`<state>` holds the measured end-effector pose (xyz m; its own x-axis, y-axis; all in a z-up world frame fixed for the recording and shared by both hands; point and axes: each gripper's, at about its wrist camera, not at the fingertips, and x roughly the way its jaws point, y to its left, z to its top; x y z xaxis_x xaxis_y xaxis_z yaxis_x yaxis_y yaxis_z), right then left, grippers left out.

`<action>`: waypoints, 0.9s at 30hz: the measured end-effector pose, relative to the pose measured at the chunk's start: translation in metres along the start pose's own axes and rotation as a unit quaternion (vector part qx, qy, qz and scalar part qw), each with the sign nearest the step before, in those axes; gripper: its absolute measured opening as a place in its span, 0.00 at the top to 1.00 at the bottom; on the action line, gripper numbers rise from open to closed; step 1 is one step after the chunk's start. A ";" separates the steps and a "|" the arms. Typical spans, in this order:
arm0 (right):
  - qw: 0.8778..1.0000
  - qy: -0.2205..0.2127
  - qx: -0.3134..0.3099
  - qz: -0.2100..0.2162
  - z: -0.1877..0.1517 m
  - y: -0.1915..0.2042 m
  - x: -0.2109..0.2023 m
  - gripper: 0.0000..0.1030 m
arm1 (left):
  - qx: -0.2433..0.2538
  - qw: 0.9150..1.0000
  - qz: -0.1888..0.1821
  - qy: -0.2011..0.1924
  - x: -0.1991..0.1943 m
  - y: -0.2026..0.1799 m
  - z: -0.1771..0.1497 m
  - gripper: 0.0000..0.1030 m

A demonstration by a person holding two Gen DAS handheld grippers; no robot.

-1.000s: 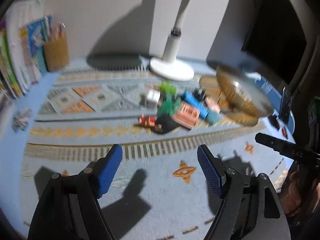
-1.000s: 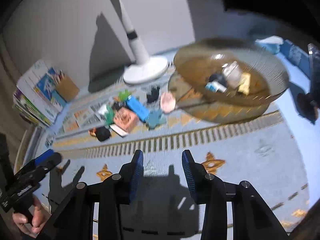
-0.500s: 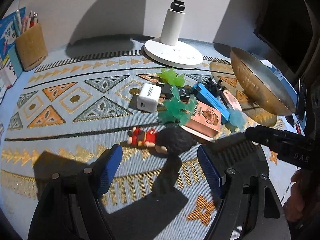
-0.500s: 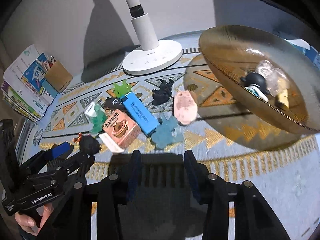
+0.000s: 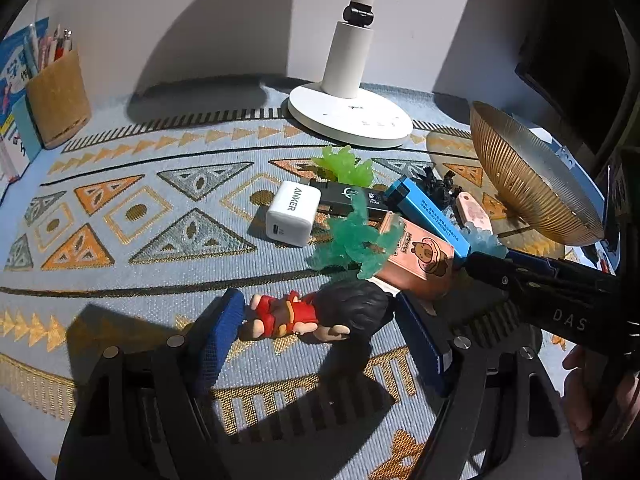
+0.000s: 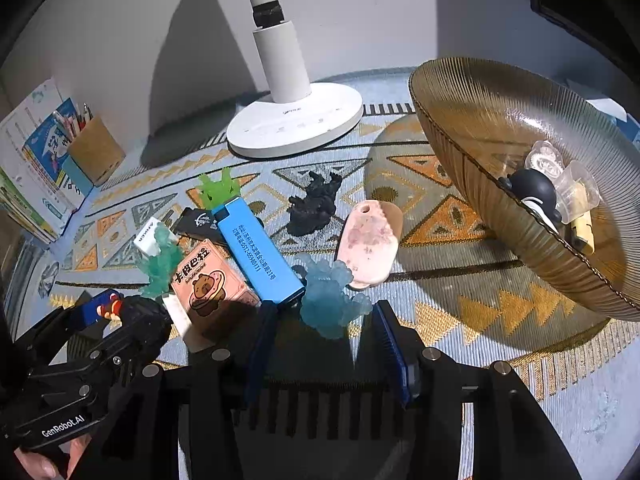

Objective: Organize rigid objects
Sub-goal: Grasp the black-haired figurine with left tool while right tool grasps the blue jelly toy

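A heap of small objects lies on the patterned mat. My left gripper (image 5: 316, 332) is open around a toy figure (image 5: 320, 318) with red clothes and black hair, lying on its side between the pads. My right gripper (image 6: 324, 344) is open around a pale blue translucent figurine (image 6: 328, 300). Nearby lie a blue box (image 6: 258, 256), a pink capybara box (image 6: 206, 280), a pink oval case (image 6: 370, 246), a black figurine (image 6: 314, 204), a teal figurine (image 5: 354, 240), a green figurine (image 5: 346, 166) and a white charger (image 5: 292, 214).
A ribbed amber glass bowl (image 6: 472, 148) at the right holds several small items. A white lamp base (image 6: 296, 128) stands behind the heap. A cork pen holder (image 5: 58, 100) and books (image 6: 36, 172) are at the far left, by the wall.
Both grippers have moved forward and down to the heap. The left now brackets the toy figure, the right brackets the pale blue figurine. Both stay open.
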<state>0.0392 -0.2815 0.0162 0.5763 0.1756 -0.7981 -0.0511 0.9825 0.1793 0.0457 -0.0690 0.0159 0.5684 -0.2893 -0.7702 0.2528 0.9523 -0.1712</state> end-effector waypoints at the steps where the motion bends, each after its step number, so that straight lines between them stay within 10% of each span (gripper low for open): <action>1: 1.000 -0.003 -0.001 -0.001 0.000 0.000 0.000 0.53 | 0.000 1.000 -0.008 0.001 0.000 0.000 0.000 0.33; 5: 1.000 -0.010 -0.007 -0.016 -0.002 0.000 0.000 0.68 | 0.006 0.999 -0.035 -0.004 -0.004 0.001 -0.001 0.33; 23: 0.994 -0.003 -0.111 0.021 -0.076 -0.014 -0.052 0.68 | 0.042 0.994 -0.038 -0.096 -0.048 -0.016 -0.026 0.33; 27: 0.995 0.000 -0.091 0.034 -0.079 -0.017 -0.056 0.41 | 0.044 0.994 -0.037 -0.096 -0.049 -0.016 -0.027 0.33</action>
<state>-0.0568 -0.3031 0.0120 0.5666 0.2424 -0.7876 -0.2371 0.9633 0.1259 -0.0071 -0.0680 0.0395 0.6830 -0.3797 -0.6239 0.3617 0.9180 -0.1627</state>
